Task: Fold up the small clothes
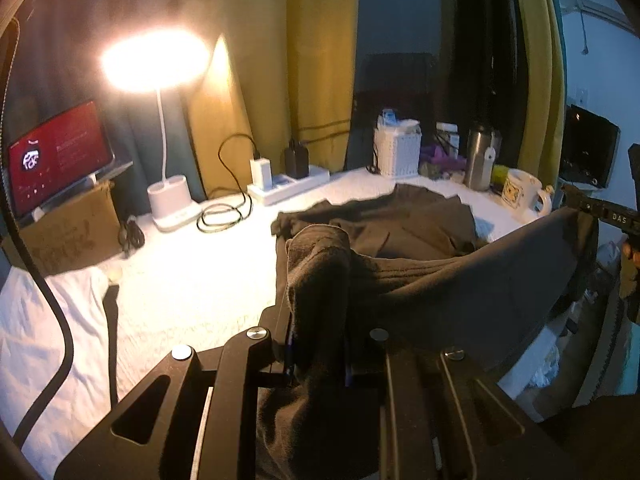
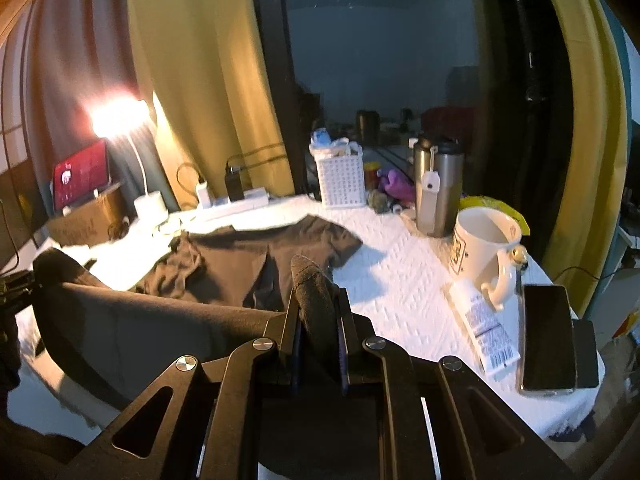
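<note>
Between both grippers' jaws, dark garment (image 1: 420, 240) pinched

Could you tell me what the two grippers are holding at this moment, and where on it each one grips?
Both hold the dark garment: the left gripper and the right gripper each pinch a bunched end of its near edge, stretched between them.

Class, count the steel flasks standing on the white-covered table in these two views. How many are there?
2. In the right wrist view, a tall brushed-steel flask stands behind the white mug, with a second steel flask directly behind it, mostly hidden. More could be hidden.
</note>
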A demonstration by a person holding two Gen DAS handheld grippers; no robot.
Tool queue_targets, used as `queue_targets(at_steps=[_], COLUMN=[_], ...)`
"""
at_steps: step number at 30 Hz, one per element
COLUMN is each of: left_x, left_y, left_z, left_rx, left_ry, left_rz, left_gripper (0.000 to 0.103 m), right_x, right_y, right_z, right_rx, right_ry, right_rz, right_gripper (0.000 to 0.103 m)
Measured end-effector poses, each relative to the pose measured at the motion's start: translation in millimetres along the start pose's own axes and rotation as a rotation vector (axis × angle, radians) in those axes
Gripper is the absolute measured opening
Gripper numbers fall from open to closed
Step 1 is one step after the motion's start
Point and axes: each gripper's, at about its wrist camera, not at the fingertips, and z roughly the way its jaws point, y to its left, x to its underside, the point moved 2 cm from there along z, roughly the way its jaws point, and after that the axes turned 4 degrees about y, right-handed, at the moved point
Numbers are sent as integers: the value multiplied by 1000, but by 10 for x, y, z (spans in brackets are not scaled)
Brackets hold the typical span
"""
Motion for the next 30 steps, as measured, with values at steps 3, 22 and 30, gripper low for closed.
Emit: queue_targets(at_steps=[3, 22, 30], left_x=[-103, -715, -912], left_y=[-8, 156, 316], left_z=[25, 395, 831], left_rx=[-9, -25, -36], left_ry=[-18, -99, -80], left_rz=[3, -12, -12], left_gripper=[16, 16, 16], right_x=[-109, -746, -1048], right_y=[-17, -167, -182], right_z=[30, 453, 958], right_rx=[-7, -33, -33], right_ry=[-22, -76, -65], right_rz=[6, 10, -12], right_gripper=[14, 14, 14])
